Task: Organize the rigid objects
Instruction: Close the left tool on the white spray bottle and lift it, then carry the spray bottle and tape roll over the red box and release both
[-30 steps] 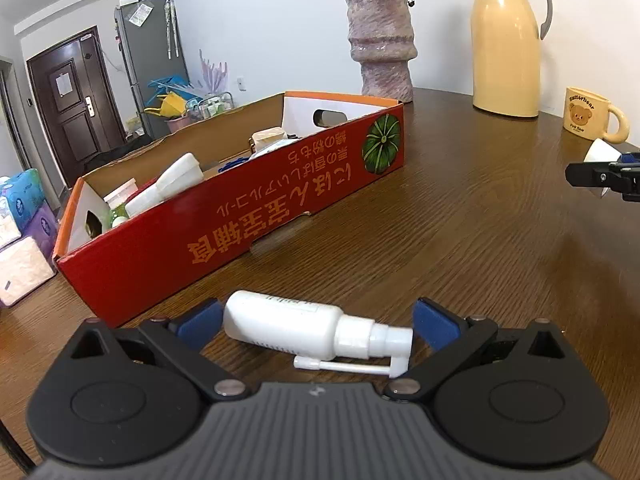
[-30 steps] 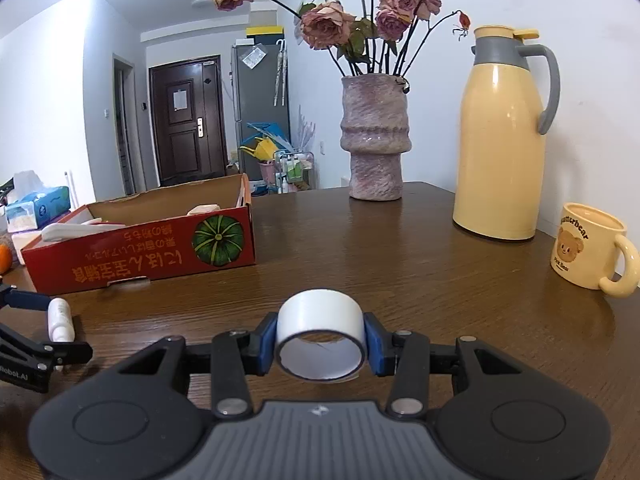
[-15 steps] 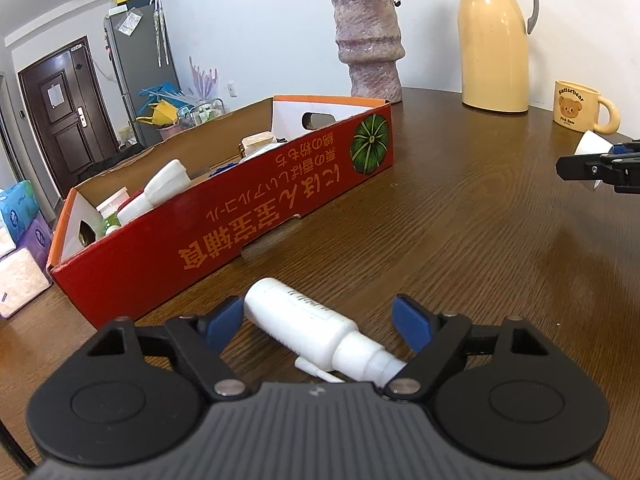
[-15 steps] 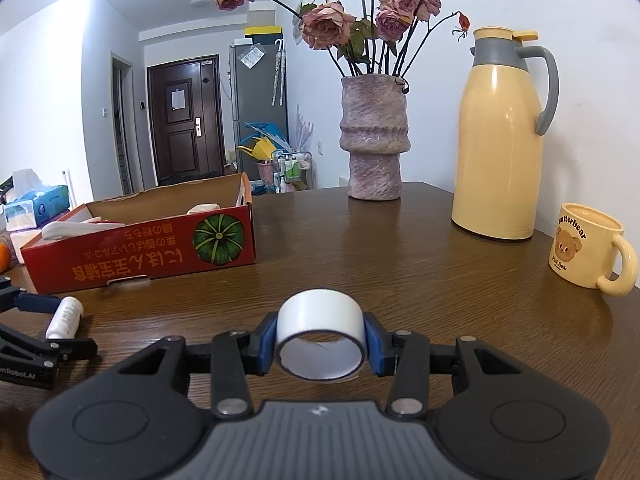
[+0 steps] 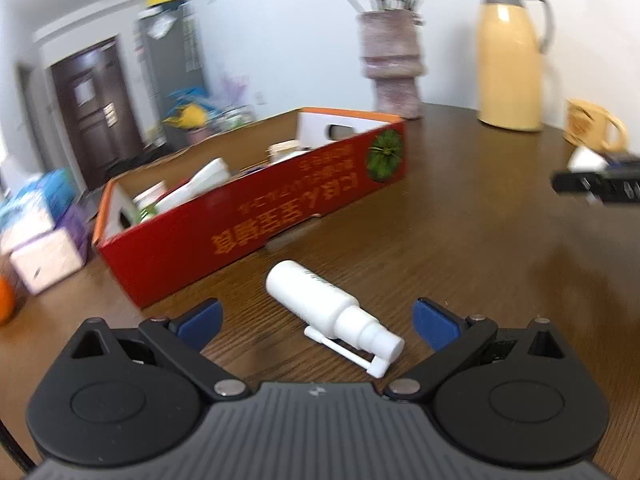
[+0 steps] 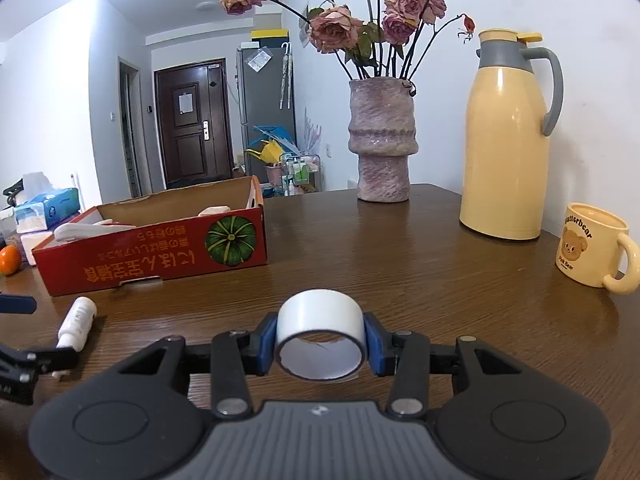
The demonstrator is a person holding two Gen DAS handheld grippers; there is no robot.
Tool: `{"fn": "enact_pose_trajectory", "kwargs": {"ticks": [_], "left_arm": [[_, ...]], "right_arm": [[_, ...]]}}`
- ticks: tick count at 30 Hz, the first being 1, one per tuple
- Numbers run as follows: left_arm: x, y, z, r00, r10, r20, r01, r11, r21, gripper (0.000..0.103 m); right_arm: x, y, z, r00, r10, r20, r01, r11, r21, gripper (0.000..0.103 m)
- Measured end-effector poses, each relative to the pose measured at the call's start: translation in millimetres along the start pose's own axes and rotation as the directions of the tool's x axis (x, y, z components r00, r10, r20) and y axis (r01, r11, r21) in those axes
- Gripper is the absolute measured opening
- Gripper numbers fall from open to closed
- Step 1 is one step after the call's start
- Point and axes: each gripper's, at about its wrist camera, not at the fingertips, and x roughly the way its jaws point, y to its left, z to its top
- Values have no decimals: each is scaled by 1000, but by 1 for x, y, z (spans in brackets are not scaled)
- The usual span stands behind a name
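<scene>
Your left gripper [image 5: 318, 322] has its two blue-padded fingers [image 5: 200, 320] spread wide apart, touching nothing; one white spray bottle [image 5: 324, 306] lies on its side on the wooden table [image 5: 480, 248] between them, nozzle end toward you, free of both pads. Your right gripper [image 6: 321, 342] is clamped on one roll of white tape [image 6: 321, 334], a pad pressing each side, with the roll's open core facing the camera. One red cardboard box [image 5: 256, 220] sits just beyond the bottle and holds several white items, too blurred to count. Farther back on the table you have one stone-coloured vase [image 6: 382, 140] of roses, one yellow thermos jug [image 6: 506, 140] and one bear mug [image 6: 592, 244]. One orange [image 6: 9, 260] sits at the far left.
</scene>
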Motion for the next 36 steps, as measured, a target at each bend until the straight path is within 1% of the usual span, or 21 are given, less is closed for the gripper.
{"fn": "enact_pose_trajectory", "kwargs": {"ticks": [3,4,5,6,10,12,15,16,17,18,19,20,24,27,30,36], "left_arm": [[6,-3,6,998,52,-39,-56,992,-110,103],[8,-5,8,995,87,-56,-94,986,-138,103],[12,-7,11,989,126,-76,-138,975,-172,103],[16,-7,13,984,150,-95,-167,966,-200,102],[26,-4,17,965,217,-149,-253,922,-293,91],[30,-2,17,952,247,-183,-296,896,-330,82],[32,-1,16,940,261,-222,-329,867,-375,72],[32,-2,16,936,271,-225,-341,860,-380,69],[30,-4,15,934,278,-225,-347,856,-383,62],[28,-5,15,934,280,-223,-349,852,-390,52],[27,-7,15,934,282,-221,-350,850,-394,45],[26,-9,15,935,281,-216,-346,851,-395,32],[20,-16,16,931,302,-203,-360,848,-388,28],[15,-18,15,928,311,-205,-370,839,-400,28],[9,-22,14,926,318,-203,-375,835,-402,28],[-14,-32,15,927,342,-156,-376,828,-416,28]], "right_arm": [[0,-1,0,1000,8,-1,-8,1000,5,43],[0,-1,0,1000,10,0,-10,1000,7,43],[0,-1,-1,1000,12,1,-12,1000,8,43],[-1,-1,-1,1000,14,2,-14,1000,8,43],[-2,0,-1,1000,20,5,-20,1000,5,43],[-2,0,-1,1000,21,2,-21,1000,7,43],[-1,0,-1,1000,28,-4,-28,1000,10,43],[-1,0,-1,999,32,-5,-32,999,9,43],[-1,1,-1,999,37,-6,-37,999,6,43],[-2,1,-1,999,41,-6,-41,999,4,43],[-2,2,-2,999,48,-7,-48,999,0,43],[-2,3,-2,998,56,-9,-56,998,-4,43],[-4,6,-3,996,86,-10,-86,996,-16,43],[-5,7,-3,994,107,-14,-107,994,-23,43],[-6,9,-4,992,124,-17,-125,992,-28,43],[-10,12,-5,988,155,-9,-155,987,-38,43]]}}
